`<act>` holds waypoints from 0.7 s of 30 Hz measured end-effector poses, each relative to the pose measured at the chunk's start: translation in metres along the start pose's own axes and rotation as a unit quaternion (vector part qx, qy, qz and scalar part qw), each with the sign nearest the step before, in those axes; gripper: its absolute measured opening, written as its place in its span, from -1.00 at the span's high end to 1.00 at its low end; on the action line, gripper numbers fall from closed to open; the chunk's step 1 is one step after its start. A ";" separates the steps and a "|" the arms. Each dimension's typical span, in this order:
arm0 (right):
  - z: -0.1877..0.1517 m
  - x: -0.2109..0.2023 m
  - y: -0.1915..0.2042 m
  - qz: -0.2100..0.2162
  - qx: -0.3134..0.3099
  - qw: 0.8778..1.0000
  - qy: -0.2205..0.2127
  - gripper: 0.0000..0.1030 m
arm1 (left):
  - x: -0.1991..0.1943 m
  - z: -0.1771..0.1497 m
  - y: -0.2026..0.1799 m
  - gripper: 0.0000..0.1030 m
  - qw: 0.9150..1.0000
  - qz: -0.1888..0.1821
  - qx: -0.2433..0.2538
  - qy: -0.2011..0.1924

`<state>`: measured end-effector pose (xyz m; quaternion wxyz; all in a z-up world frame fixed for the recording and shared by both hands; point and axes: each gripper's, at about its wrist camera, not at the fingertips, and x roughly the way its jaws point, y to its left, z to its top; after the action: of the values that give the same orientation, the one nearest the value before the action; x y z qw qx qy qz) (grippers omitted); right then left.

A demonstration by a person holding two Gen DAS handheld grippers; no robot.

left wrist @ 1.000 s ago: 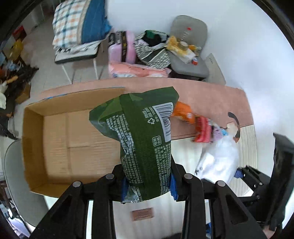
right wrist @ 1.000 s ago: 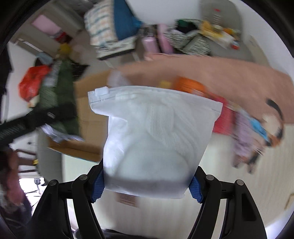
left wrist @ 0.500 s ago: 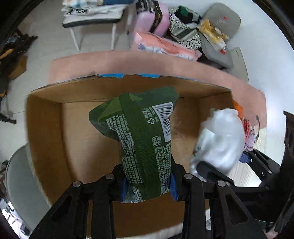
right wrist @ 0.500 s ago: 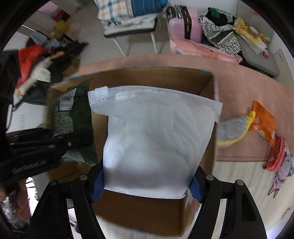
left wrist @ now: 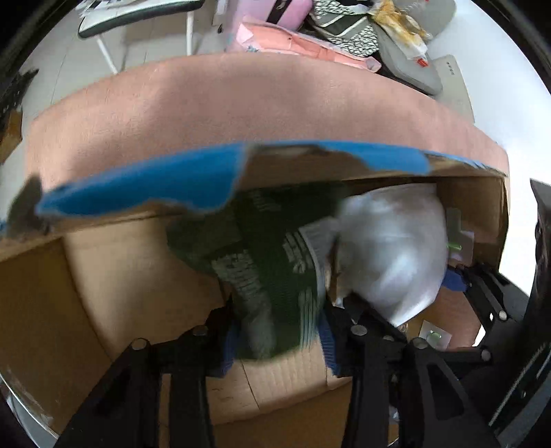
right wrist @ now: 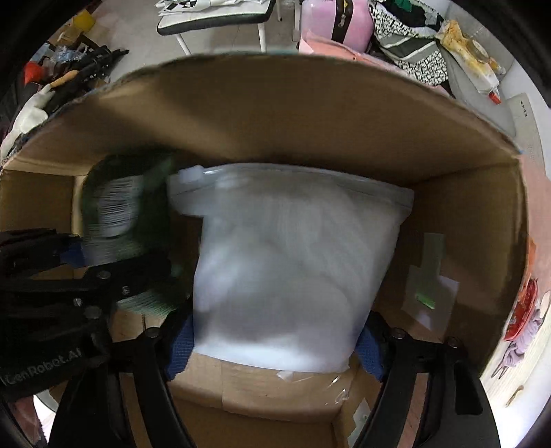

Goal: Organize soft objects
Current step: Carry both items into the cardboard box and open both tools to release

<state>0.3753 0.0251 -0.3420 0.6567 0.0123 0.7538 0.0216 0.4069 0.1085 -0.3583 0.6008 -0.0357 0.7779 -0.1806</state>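
My left gripper [left wrist: 277, 339] is shut on a green printed snack bag [left wrist: 272, 262] and holds it low inside the open cardboard box [left wrist: 113, 275]. My right gripper [right wrist: 275, 348] is shut on a white zip bag [right wrist: 292, 272] and holds it inside the same box [right wrist: 310, 131], just right of the green bag [right wrist: 117, 213]. The white bag [left wrist: 392, 248] also shows in the left wrist view, beside the green one. The left gripper body [right wrist: 51, 293] shows at the left of the right wrist view. Both bags are blurred.
The box stands on a pink mat [left wrist: 224, 103]. Its far flap has a torn blue edge [left wrist: 155, 182]. Orange and red soft items [right wrist: 523, 310] lie outside the box at the right. A pink suitcase [right wrist: 334, 20], a chair and piled clothes stand beyond.
Both grippers have gone down into the box with their bags. The box walls now rise around both bags, and the two bags are side by side.
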 end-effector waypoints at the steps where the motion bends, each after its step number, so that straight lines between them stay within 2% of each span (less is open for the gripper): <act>1: 0.002 0.000 0.001 0.002 0.000 1.000 -0.003 -0.65 | 0.000 0.000 0.000 0.03 1.000 -0.001 -0.010 -0.001; 3: 0.003 -0.007 0.003 0.006 -0.002 1.000 -0.015 -0.80 | -0.011 -0.005 0.001 -0.27 1.000 -0.006 -0.022 -0.019; 5: -0.008 -0.025 0.005 -0.002 -0.002 1.000 -0.024 -1.00 | -0.026 -0.015 0.001 -0.38 0.999 0.006 -0.032 -0.038; 7: -0.024 -0.047 0.002 -0.011 0.006 0.999 -0.039 -1.00 | -0.042 -0.030 -0.003 -0.43 0.998 0.019 -0.032 -0.058; 9: -0.047 -0.069 -0.001 -0.020 0.008 0.998 -0.054 -1.00 | -0.061 -0.049 -0.005 -0.81 0.994 0.051 -0.031 -0.091; 11: -0.062 -0.079 -0.004 -0.028 0.004 0.997 -0.066 -1.00 | -0.077 -0.072 -0.011 -0.92 0.989 0.076 -0.030 -0.121; 14: -0.090 -0.096 -0.009 -0.036 0.003 0.996 -0.087 -1.00 | -0.094 -0.106 -0.016 -0.93 0.981 0.103 -0.034 -0.161; 15: -0.086 -0.090 -0.018 -0.042 0.001 0.995 -0.095 -1.00 | -0.094 -0.113 -0.021 -0.93 0.978 0.111 -0.033 -0.174; 21: -0.141 -0.118 -0.027 -0.041 -0.002 0.989 -0.141 -1.00 | -0.114 -0.165 -0.046 -0.93 0.966 0.119 -0.034 -0.226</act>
<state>0.2518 -0.0102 -0.2072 0.7565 -0.0169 0.6537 -0.0056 0.2741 0.1357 -0.2034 0.7767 -0.0030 0.6261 -0.0688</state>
